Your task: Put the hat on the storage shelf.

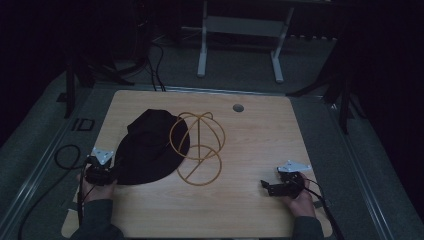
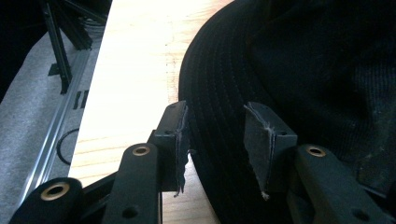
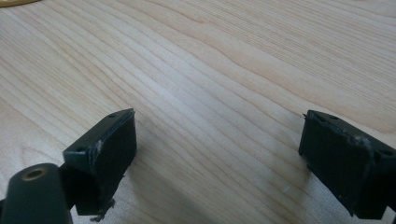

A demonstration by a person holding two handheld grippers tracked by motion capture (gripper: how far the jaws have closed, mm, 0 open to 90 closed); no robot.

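Left tool (image 2: 215, 140) sat half open at the near-left brim of the black hat (image 1: 150, 145), jaws straddling the brim edge, pads not yet pressing, likely lined up to pinch it. Right tool (image 1: 272, 188) was wide open, empty, parked on bare tabletop (image 1: 260, 135). Hat leaned against the wire stand (image 1: 197, 147); tabletop right of the stand offered free room.

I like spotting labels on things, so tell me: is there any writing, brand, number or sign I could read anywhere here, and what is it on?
"ID": pale letters on the grey floor mat left of the wooden table; that reading is unsure in the dim light.
Black hat: no readable label.
Gold wire stand: no writing.
Left gripper and right gripper: no markings to read.
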